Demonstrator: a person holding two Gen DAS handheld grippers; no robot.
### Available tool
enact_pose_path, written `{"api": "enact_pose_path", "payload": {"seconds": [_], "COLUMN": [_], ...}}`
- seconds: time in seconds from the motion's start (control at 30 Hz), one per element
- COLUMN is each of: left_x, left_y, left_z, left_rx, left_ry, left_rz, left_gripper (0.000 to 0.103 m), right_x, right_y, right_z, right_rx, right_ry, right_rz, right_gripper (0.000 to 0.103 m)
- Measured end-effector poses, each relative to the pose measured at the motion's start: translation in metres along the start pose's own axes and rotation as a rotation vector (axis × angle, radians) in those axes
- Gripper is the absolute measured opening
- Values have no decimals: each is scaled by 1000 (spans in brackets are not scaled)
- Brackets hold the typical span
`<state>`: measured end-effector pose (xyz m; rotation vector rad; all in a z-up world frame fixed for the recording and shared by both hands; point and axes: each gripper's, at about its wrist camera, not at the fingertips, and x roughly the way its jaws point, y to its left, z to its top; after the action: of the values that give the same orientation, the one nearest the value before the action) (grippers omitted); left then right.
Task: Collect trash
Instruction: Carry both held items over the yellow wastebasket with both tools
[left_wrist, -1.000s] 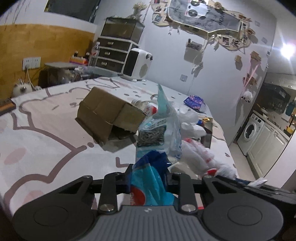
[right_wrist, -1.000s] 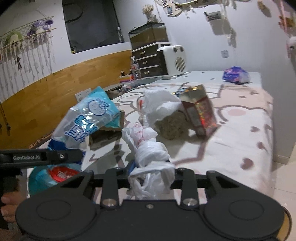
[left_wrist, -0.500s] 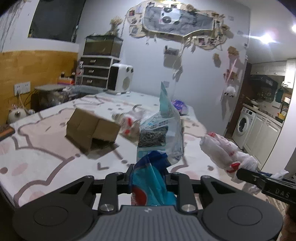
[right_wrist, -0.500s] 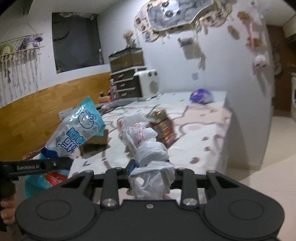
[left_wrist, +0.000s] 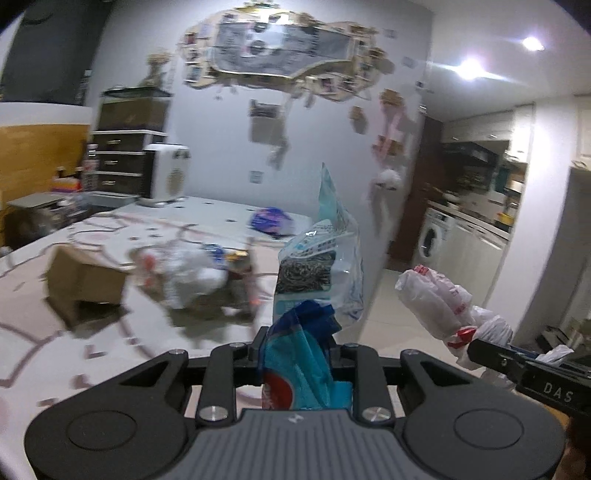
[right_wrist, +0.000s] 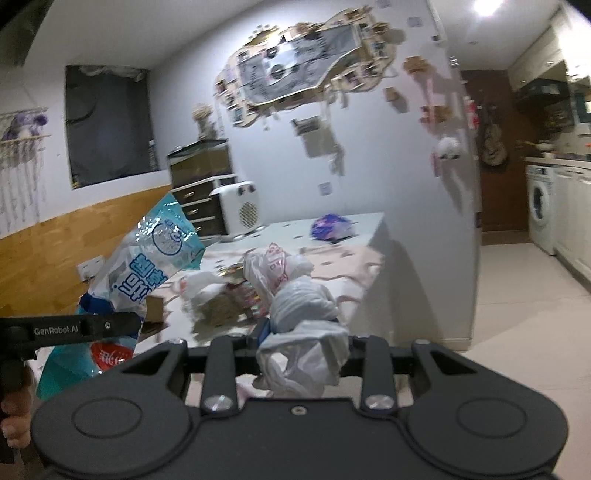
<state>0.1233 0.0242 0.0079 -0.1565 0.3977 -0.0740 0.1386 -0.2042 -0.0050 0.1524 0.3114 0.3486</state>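
Observation:
My left gripper (left_wrist: 295, 347) is shut on a blue and clear snack bag (left_wrist: 317, 273) that stands upright above its fingers; the same bag shows in the right wrist view (right_wrist: 147, 258). My right gripper (right_wrist: 301, 332) is shut on a bunch of white plastic bags (right_wrist: 295, 306), also seen at the right of the left wrist view (left_wrist: 439, 302). Both grippers are held off the bed's near corner. More trash lies on the bed (left_wrist: 55, 339): a cardboard box (left_wrist: 85, 284), white bags (left_wrist: 192, 273) and a red packet (right_wrist: 247, 295).
A purple bag (right_wrist: 332, 227) lies at the bed's far end. A white heater (right_wrist: 240, 210) and drawers (left_wrist: 122, 162) stand behind the bed. Open tiled floor (right_wrist: 517, 314) leads right to a washing machine (right_wrist: 539, 206) and kitchen cabinets.
Both grippers have pulled back and swung right, away from the bed, each still holding its trash. The bed and its litter now look farther off and more floor shows.

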Motion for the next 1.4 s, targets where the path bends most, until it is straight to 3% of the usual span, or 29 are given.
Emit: {"api": "enact_pose_path", "payload": {"seconds": [0.2,0.43,0.8,1.1,1.27,1.4], "left_x": [27,67,148,243,321,395], "left_y": [-53,-110,-189,-226,-230,-218], "left_z": [-8,-26,-95,-148,-170,-195], "left_rx": [30,79,143,162,152,149], "left_ry": [37,106,291,418,485,608], "left_rz": [-92,-149,-213,-192,-169,-118], "left_gripper": [28,28,28,28,28,28], "right_x": [-21,-44,-48,-2,30,63], "right_y": [-44,-100,-188,-259,-297,-324], "right_z": [-1,-14,-63,-120,-152,-173], "right_rx": [34,82,154,224,283,312], "right_ry": [-17,-24,75,211,278,327], "right_rz": [-111,-227,-396,-502,-534,-548], "right_gripper": [33,33,33,33,33,33]}}
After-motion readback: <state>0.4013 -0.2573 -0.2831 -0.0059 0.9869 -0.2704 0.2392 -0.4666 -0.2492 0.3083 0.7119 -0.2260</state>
